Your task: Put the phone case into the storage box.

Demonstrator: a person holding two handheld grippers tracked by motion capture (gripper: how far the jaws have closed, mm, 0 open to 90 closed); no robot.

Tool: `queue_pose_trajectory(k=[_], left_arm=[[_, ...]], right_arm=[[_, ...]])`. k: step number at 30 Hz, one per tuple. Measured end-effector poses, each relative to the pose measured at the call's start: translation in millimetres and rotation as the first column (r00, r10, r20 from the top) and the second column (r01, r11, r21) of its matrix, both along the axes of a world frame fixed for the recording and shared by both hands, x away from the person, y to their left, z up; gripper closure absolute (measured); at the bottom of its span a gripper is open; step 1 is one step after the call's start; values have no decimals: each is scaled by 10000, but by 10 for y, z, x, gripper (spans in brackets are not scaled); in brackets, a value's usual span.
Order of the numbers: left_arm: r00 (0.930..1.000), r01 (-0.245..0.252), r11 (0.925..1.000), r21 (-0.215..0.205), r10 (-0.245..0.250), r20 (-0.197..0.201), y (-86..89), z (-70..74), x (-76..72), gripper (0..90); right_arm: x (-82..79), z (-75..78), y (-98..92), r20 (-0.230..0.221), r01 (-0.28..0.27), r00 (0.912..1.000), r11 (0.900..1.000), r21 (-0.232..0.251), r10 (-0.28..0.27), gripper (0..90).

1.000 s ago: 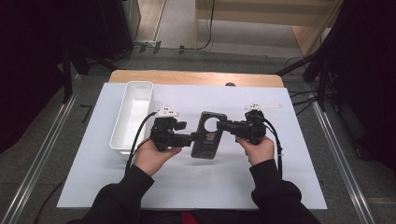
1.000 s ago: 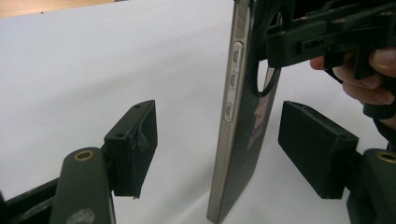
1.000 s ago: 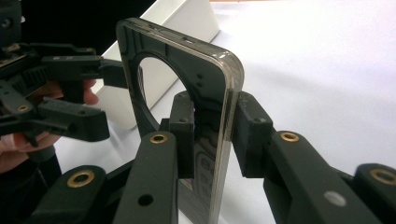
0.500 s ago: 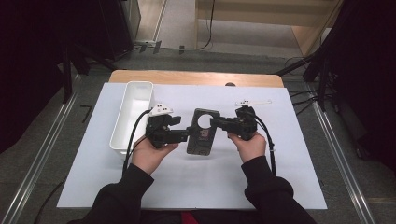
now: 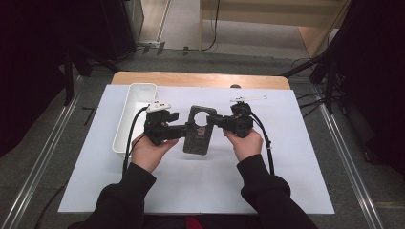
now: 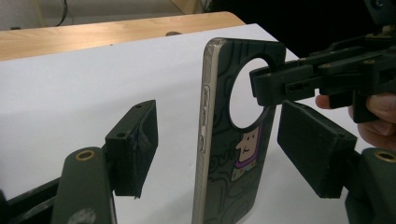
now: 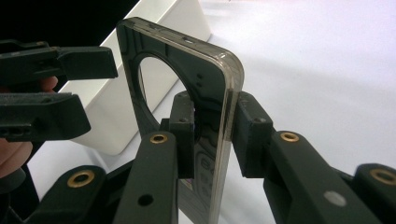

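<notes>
Both forearms come in from the near edge of the desk point(image 5: 286, 191), sleeves dark, hands turned inward so that the two tools face each other over the middle of the white sheet. The left gripper point(image 5: 184, 130) points toward the right, the right gripper point(image 5: 213, 121) toward the left, and the phone case point(image 5: 199, 130) sits between them.

The case is dark with a large round camera cutout and a cartoon figure printed on its back. Its long axis runs from the near edge toward the far edge of the desk, the cutout end farther away. Whether it is lifted clear of the sheet is hard to judge from above; in the gripper views it stands on edge, its clear rim facing the left gripper.

In the right gripper view the right gripper's jaws are clenched on the case's rim, one pad on each face. In the left gripper view the left gripper's jaws stand released, apart on either side of the case, neither pad point(image 6: 135, 147) touching it.

A white tray point(image 5: 125, 125) lies near the left edge of the sheet, just left of the left hand point(image 5: 150, 150).

Against a second ago, the right hand point(image 5: 246, 142) and the case have shifted a little leftward, closer to the left gripper, which has hardly moved.
</notes>
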State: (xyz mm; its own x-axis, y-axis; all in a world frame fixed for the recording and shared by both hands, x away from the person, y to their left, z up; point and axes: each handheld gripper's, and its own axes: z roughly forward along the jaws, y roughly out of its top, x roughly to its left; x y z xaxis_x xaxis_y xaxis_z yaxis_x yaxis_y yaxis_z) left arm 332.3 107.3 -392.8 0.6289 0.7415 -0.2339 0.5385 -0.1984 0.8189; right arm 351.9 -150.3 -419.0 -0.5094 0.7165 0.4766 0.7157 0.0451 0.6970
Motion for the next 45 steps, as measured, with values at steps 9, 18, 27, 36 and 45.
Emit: queue_pose_trajectory(k=[9, 18, 27, 36, 45], left_arm=[[9998, -206, 9992, 332, 204, 84, -6, 3, 62, 309], [9987, -488, 9964, 700, 478, 150, -3, 11, 155, 309], [9955, -931, 9896, 1099, 905, 281, 25, 15, 243, 333], [9932, -1145, 9839, 1370, 1108, 345, 36, 2, 303, 358], [9912, -1283, 9759, 1767, 1204, 544, 1, -12, 316, 403]], right_arm=[[20, 25, 69, -108, 202, 9997, 9995, -228, -205, 707], [100, 49, 160, -240, 365, 9990, 9992, -184, -370, 707], [153, 57, 322, -316, 487, 9983, 9982, -352, -498, 707], [176, 52, 409, -466, 648, 9967, 9977, -219, -658, 707], [176, 81, 436, -532, 775, 9955, 9969, -167, -783, 706]])
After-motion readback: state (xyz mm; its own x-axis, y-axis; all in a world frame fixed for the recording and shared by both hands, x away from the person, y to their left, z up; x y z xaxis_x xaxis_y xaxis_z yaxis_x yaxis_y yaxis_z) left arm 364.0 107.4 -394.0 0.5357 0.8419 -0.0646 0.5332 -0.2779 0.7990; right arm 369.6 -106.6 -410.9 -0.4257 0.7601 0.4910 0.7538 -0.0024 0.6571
